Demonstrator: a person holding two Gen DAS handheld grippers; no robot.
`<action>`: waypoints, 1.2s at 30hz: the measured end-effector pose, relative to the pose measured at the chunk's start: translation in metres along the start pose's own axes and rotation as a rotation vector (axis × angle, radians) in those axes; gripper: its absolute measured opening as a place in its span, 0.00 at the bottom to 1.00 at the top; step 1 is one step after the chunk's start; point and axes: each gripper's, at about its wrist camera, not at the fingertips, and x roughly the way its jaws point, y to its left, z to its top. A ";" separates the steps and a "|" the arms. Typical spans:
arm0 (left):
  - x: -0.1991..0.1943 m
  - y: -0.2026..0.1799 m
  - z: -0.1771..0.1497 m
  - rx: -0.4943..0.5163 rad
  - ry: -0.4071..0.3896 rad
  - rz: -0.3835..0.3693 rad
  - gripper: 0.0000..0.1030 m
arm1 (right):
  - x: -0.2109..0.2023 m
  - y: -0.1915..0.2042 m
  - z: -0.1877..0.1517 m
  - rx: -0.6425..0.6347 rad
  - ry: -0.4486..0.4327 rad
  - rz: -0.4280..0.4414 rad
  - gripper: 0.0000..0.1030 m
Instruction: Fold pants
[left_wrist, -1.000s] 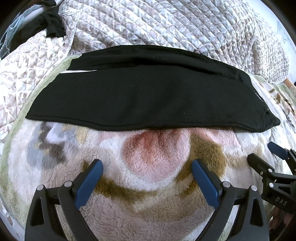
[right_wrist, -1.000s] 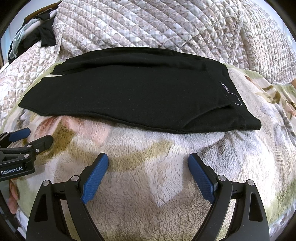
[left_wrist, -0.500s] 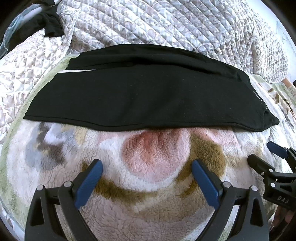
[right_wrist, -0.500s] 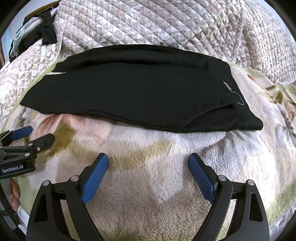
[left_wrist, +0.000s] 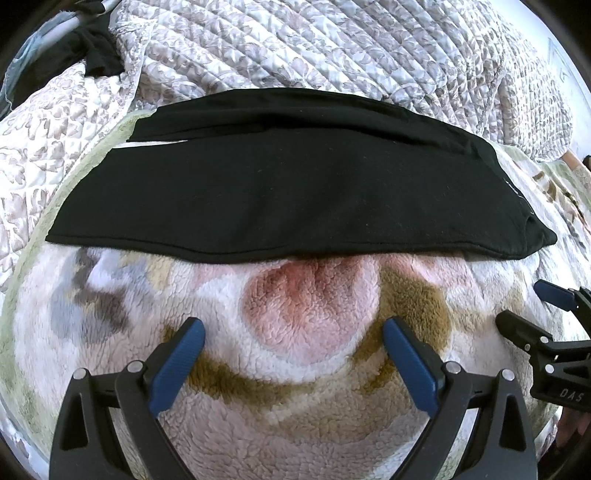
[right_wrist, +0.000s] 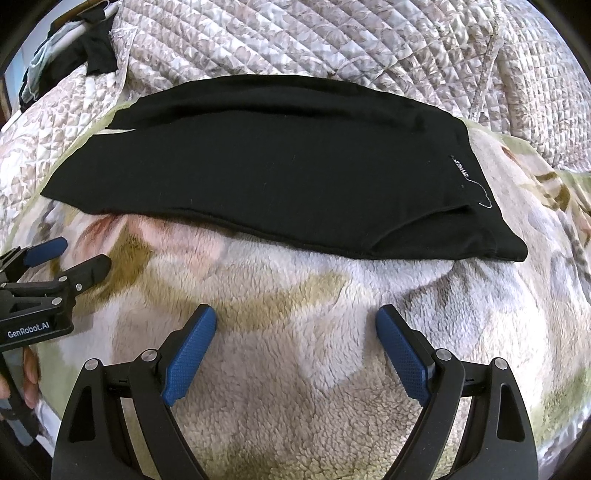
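Black pants (left_wrist: 288, 184) (right_wrist: 258, 162) lie flat on a fleece blanket, folded lengthwise with one leg over the other, waistband and small label (right_wrist: 460, 170) at the right end, cuffs at the left. My left gripper (left_wrist: 293, 334) hovers open over the blanket just short of the pants' near edge, nothing between its blue pads. My right gripper (right_wrist: 295, 325) is open too, below the pants' near edge toward the waist end. Each gripper shows at the edge of the other's view: the right one (left_wrist: 532, 306), the left one (right_wrist: 70, 254).
The fleece blanket (left_wrist: 314, 387) with pink, brown and grey patches covers the bed. A quilted floral bedspread (left_wrist: 295, 48) rises behind the pants. Dark clothing (right_wrist: 98, 51) lies bunched at the far left corner. A hand (right_wrist: 29, 373) holds the left gripper's handle.
Both grippers have crept slightly toward the pants; the pants sit a bit higher in the right wrist view. Both stay open, and the pants have not moved.
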 end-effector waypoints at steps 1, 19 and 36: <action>0.000 0.000 0.000 0.000 0.000 0.000 0.96 | 0.000 0.000 0.000 0.002 0.003 0.002 0.86; -0.001 0.000 -0.001 -0.007 0.004 -0.021 0.96 | -0.004 -0.002 -0.002 -0.019 -0.013 0.029 0.86; -0.005 0.022 0.014 -0.071 -0.037 -0.036 0.96 | -0.012 -0.040 0.004 0.122 -0.030 0.107 0.86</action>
